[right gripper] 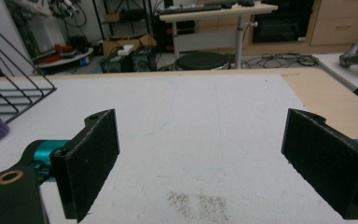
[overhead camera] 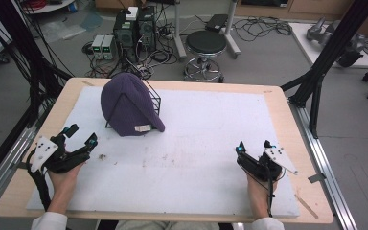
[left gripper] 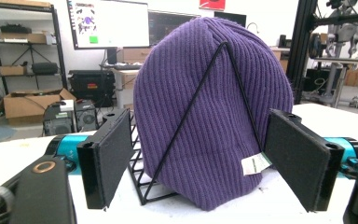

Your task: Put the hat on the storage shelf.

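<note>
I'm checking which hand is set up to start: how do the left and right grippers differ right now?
The left gripper lies near the purple beanie on its wire rack; the right gripper sits far from it. In the left gripper view the beanie stands between the jaws; the right gripper's jaws frame bare white mat. Both are open and hold nothing.

My high view looks forward and down from above the near edge of the table (overhead camera: pixel 278 103), far enough back to take in the whole white mat (overhead camera: pixel 211 143) and the floor beyond. My left gripper view sits low over the mat, level and close, facing the purple beanie (left gripper: pixel 214 121) on its black wire rack (left gripper: pixel 142 182). My right gripper view is equally low, facing across the bare mat toward the stool (right gripper: pixel 204 59). Both gripper views share the rack with the high view
</note>
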Demonstrator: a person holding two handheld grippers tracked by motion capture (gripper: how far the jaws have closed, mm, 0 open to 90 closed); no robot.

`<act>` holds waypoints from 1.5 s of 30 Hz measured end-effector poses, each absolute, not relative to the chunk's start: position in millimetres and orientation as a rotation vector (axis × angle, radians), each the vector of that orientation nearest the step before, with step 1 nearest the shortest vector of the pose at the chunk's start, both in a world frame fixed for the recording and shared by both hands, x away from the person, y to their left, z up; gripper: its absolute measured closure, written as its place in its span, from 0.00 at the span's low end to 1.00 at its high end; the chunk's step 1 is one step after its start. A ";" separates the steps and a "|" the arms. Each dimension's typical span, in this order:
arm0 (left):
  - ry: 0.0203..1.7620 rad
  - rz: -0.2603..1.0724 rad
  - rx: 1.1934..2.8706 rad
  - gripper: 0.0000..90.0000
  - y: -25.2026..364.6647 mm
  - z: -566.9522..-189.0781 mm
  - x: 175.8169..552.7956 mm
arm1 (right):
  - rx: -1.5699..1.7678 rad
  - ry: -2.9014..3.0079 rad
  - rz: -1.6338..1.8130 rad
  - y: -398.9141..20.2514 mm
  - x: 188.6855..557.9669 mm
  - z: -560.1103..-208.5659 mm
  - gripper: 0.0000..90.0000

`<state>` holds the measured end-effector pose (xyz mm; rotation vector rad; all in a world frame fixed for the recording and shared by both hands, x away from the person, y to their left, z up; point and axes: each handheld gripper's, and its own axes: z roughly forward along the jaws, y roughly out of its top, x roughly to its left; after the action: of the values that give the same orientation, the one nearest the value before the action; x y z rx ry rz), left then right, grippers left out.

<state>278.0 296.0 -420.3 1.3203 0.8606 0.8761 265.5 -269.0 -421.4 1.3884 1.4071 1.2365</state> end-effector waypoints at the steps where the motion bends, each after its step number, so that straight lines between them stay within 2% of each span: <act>1: 0.862 0.871 1.323 0.27 295.8 -420.8 278.3 | 1.383 1.397 1.239 -270.1 265.4 -421.6 0.12; 45: 0.835 0.815 1.381 0.27 287.3 -426.4 284.6 | 1.398 1.467 1.231 -271.0 269.5 -430.3 0.12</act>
<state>284.6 287.3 -426.4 1.3811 0.8352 0.8150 269.5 -271.0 -430.3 1.3976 1.4667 1.2312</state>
